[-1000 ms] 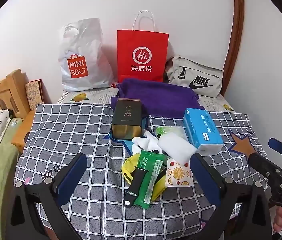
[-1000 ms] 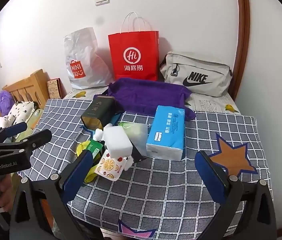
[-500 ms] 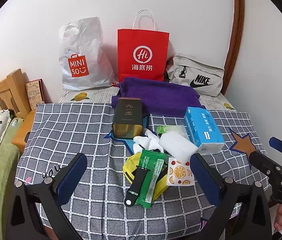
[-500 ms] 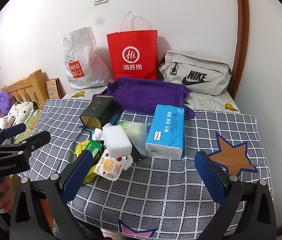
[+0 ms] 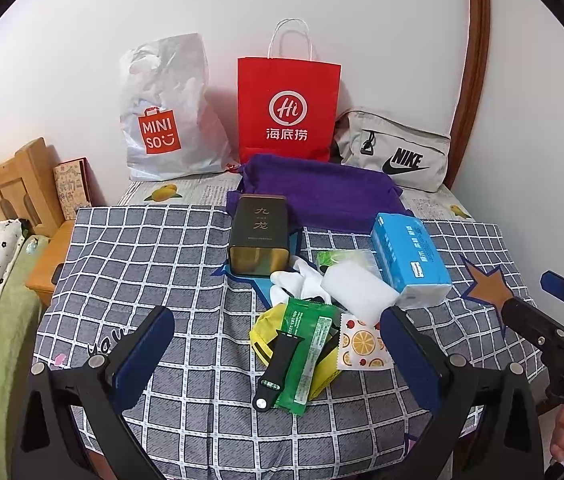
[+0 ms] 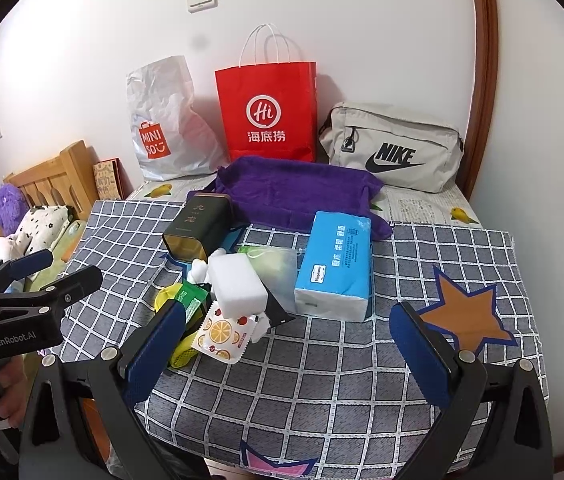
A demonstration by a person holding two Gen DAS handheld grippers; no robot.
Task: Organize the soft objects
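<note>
Both the left gripper (image 5: pixel 282 352) and right gripper (image 6: pixel 282 344) are held wide apart, empty, before the cluttered table (image 5: pixel 141 256).

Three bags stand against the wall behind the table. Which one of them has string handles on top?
The red paper bag, in the middle. White string handles rise above its rim. The silver plastic bag and the grey Nike bag show none.
</note>
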